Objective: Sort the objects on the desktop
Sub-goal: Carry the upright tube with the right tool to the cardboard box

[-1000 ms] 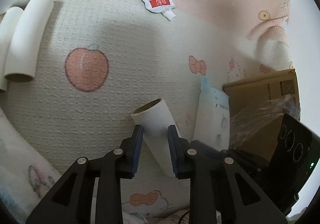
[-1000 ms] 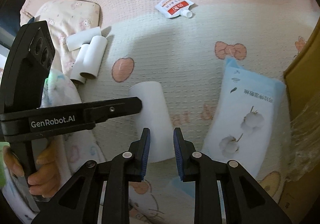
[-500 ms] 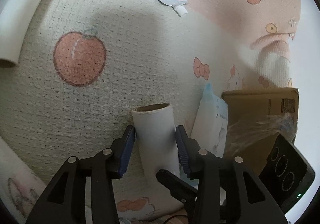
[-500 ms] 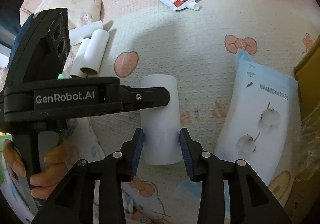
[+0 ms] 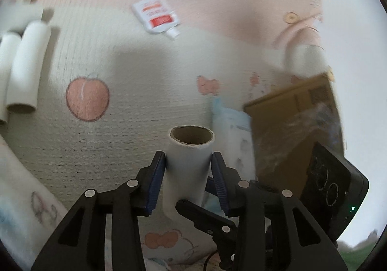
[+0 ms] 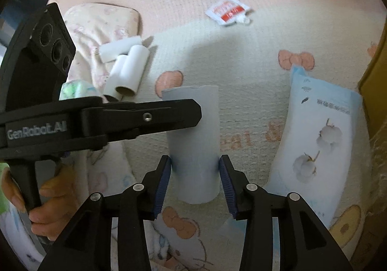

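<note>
A white paper tube (image 5: 189,162) with a brown cardboard core is held between both grippers and lifted off the blanket. My left gripper (image 5: 188,169) is shut on its upper part, open end facing the camera. My right gripper (image 6: 195,175) is shut on the same tube (image 6: 193,140) near its lower end. The left gripper's finger (image 6: 145,116) crosses the tube in the right wrist view. Several more white tubes (image 6: 128,68) lie in a pile at the left (image 5: 24,70).
A red-and-white spout pouch (image 5: 157,16) lies at the far side of the patterned blanket (image 5: 121,58). A blue-white tissue pack (image 6: 321,147) lies at the right, beside a brown cardboard box (image 5: 295,126). A folded pink cloth (image 6: 96,22) lies behind the tube pile.
Both grippers have closed from loosely around the tube to pressing on it. The tube has been raised and tipped so its open end faces the left camera.
</note>
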Tool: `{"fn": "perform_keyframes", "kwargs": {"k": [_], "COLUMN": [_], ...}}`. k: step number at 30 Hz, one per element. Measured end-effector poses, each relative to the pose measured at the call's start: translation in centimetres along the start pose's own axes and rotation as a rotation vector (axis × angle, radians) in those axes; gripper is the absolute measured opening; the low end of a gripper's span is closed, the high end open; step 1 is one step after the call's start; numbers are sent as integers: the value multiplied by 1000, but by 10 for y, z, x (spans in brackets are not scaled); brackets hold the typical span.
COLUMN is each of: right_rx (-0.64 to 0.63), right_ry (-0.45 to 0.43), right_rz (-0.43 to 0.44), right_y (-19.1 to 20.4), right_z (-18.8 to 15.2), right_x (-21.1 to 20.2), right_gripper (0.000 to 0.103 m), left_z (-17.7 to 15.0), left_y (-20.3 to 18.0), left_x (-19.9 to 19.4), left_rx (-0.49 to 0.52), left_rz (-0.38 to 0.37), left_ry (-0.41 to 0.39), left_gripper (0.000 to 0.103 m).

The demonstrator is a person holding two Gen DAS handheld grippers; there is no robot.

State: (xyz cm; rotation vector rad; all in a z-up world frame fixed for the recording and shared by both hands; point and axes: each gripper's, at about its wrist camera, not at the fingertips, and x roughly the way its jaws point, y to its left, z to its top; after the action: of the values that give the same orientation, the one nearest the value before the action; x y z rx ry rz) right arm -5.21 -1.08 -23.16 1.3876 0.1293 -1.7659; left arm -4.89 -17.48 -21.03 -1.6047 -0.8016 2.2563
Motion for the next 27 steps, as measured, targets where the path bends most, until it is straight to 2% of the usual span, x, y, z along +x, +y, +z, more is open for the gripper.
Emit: {"fn": "perform_keyframes", "kwargs": {"k": [2,6,18,24,27], "right_rx": [-41,-98,-119,-120,-105], "right_ry": [-20,-69,-245,-309,-366], "right_rz": [-18,-46,-31,-93,-109], "right_y": [7,17,10,1,-4], "right_z": [-2,-2,-10,-18,-23], "right_x": [-10,-23,-76,-102,-118], "right_gripper": [38,38,39,40,40], "left_z": [-4,-8,-14,-15,-9], "left_y": [-11,-25,-105,-137,-150], "left_x": [-10,-25,-51,-48,-48], "left_rx": [41,59,281,350,331], "left_rz": [-2,3,116,101,73], "left_ry": [-25,-76,-153,-149,-140], "left_gripper": [43,43,43,43,42]}}
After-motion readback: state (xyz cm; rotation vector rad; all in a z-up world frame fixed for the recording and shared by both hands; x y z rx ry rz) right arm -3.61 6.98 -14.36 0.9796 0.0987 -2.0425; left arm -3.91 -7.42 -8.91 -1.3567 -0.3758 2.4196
